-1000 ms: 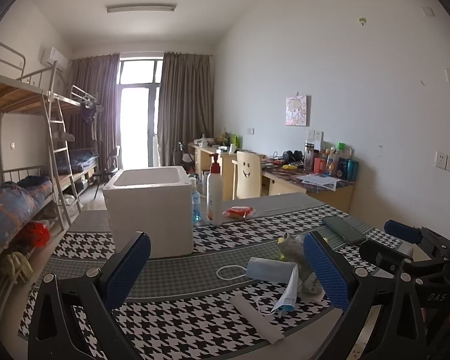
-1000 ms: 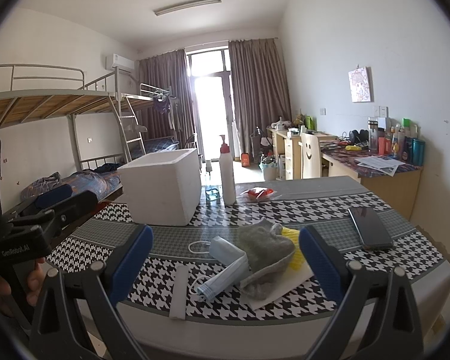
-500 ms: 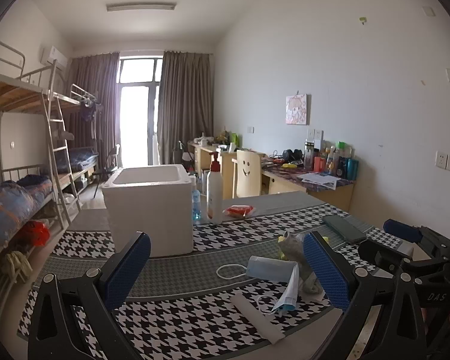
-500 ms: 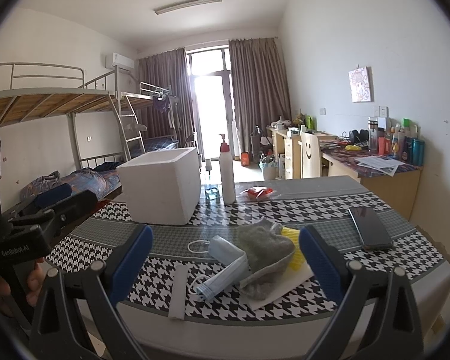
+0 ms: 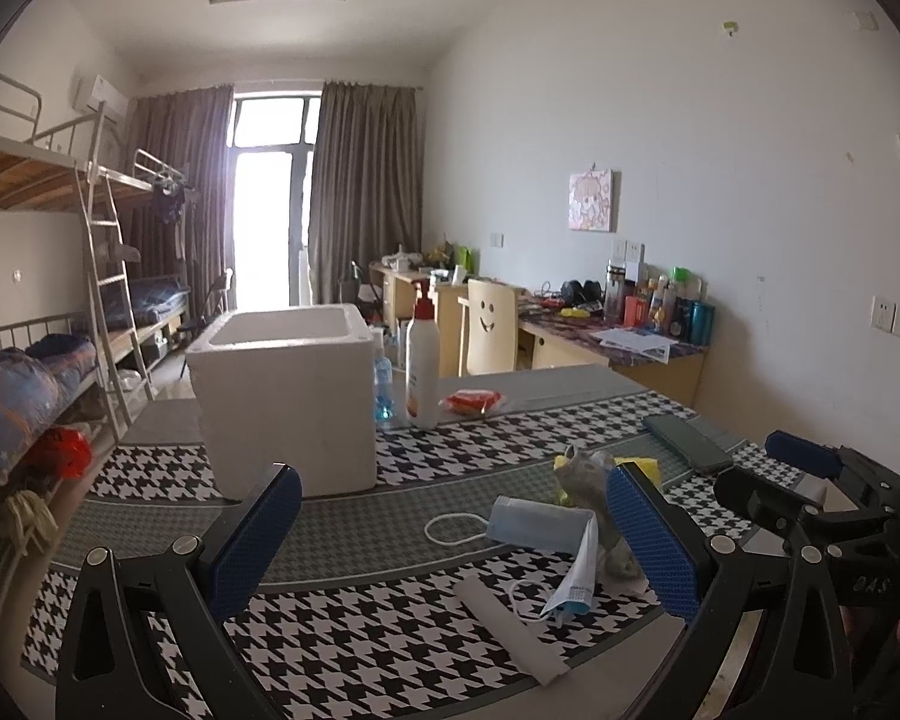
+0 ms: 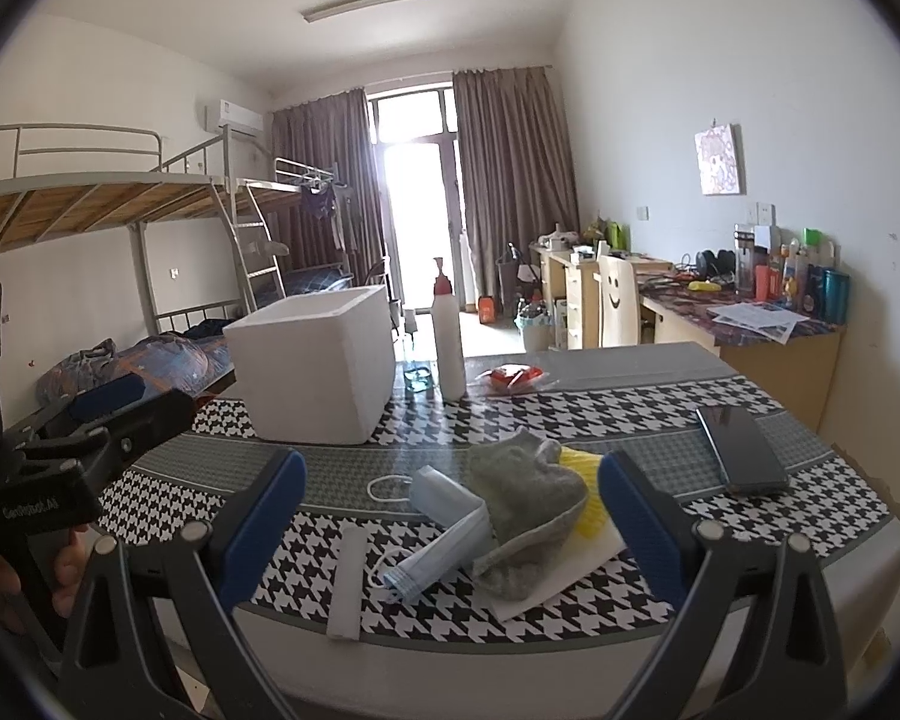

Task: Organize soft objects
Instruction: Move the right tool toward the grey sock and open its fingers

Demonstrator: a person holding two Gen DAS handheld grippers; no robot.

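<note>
Right wrist: yellow item (image 6: 582,483) mostly hidden under grey sock (image 6: 525,489); both hand-held grippers released.

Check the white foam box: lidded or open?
Open. The white foam box shows a bare rim and hollow top, with no lid on it; its contents are hidden.

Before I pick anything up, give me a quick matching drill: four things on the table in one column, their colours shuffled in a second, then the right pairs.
Things:
1. mask
2. sock
3. box
4. phone

Colours:
A. white
B. dark, near black
C. light blue
D. grey

Pairs: 1-C, 2-D, 3-A, 4-B
</note>
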